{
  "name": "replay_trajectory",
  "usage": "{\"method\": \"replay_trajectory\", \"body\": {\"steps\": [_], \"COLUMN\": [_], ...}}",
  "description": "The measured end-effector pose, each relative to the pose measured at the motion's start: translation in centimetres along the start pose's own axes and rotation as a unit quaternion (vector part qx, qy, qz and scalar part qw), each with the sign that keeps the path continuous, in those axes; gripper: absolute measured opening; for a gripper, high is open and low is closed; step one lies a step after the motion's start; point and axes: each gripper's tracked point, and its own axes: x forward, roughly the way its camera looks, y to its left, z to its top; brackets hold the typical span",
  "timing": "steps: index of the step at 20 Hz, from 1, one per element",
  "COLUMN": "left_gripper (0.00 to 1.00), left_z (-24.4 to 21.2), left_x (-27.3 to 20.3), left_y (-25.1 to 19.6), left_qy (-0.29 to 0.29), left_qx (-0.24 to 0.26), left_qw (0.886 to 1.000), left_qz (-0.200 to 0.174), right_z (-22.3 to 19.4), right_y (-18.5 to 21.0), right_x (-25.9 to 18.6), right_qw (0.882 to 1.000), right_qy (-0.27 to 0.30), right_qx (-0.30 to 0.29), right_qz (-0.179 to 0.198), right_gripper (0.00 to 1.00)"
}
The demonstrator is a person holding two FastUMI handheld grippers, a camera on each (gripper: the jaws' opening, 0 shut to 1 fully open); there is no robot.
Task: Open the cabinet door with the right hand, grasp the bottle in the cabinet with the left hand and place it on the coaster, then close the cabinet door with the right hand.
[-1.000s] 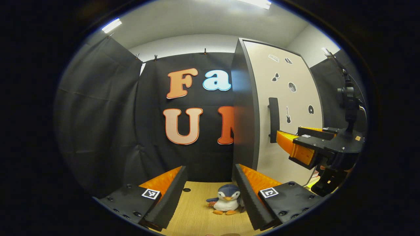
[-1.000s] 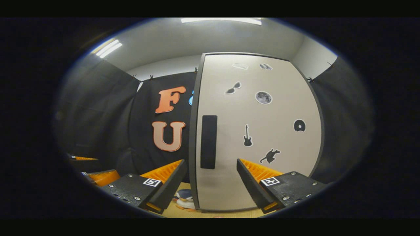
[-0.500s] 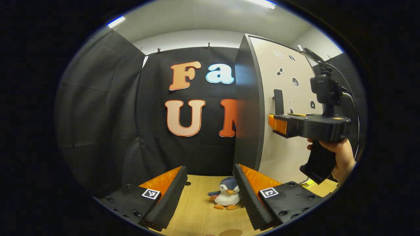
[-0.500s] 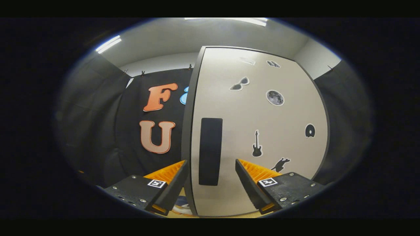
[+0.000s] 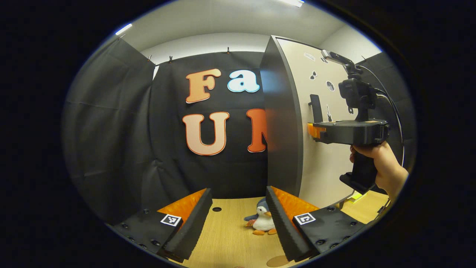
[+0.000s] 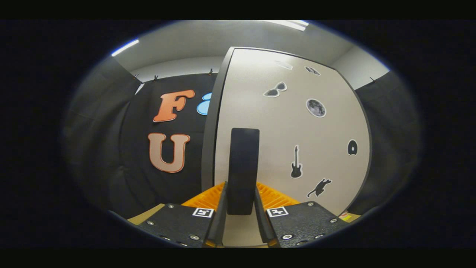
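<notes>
In the right gripper view, the right hand-held gripper (image 6: 240, 208) had its 2 fingers pinched on the dark vertical handle (image 6: 243, 169) of the cabinet door (image 6: 319, 134), which stood shut (small stickers dotted its pale face). From the left gripper view, a hand (image 5: 383, 165) held that gripper level at the handle. The left hand-held gripper (image 5: 238, 219) hung spread above the wooden worktop (image 5: 227, 238), pinching nothing, with a plush penguin (image 5: 263, 221) just beside its right finger. A round brown coaster (image 5: 277, 261) lay at the worktop's near edge.
</notes>
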Motion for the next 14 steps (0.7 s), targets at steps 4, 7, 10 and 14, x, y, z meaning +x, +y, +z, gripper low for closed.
{"method": "replay_trajectory", "body": {"steps": [4,7,10,14], "left_gripper": [0.94,0.94,0.95,0.95], "left_z": [0.1,0.2,0.4,0.3], "left_x": [-0.5,-0.4,-0.5,-2.2], "left_y": [0.2,0.0,-0.6,-2.9], "left_qy": [-0.001,-0.002,-0.004,-0.001], "left_qx": [-0.015,-0.022,-0.035,-0.057], "left_qw": [1.000,1.000,0.999,0.998], "left_qz": [0.005,0.008,0.014,0.014], "right_z": [0.0,0.1,0.2,1.0], "right_y": [-0.2,-0.2,-0.3,-0.6], "right_x": [-0.1,-0.5,-1.2,-2.9], "right_qw": [1.000,0.999,0.999,0.998], "right_qy": [0.008,0.006,0.005,-0.004], "right_qx": [0.022,0.027,0.037,0.037], "right_qz": [0.008,0.017,0.032,0.050], "right_gripper": [0.27,0.16,0.19,0.15]}}
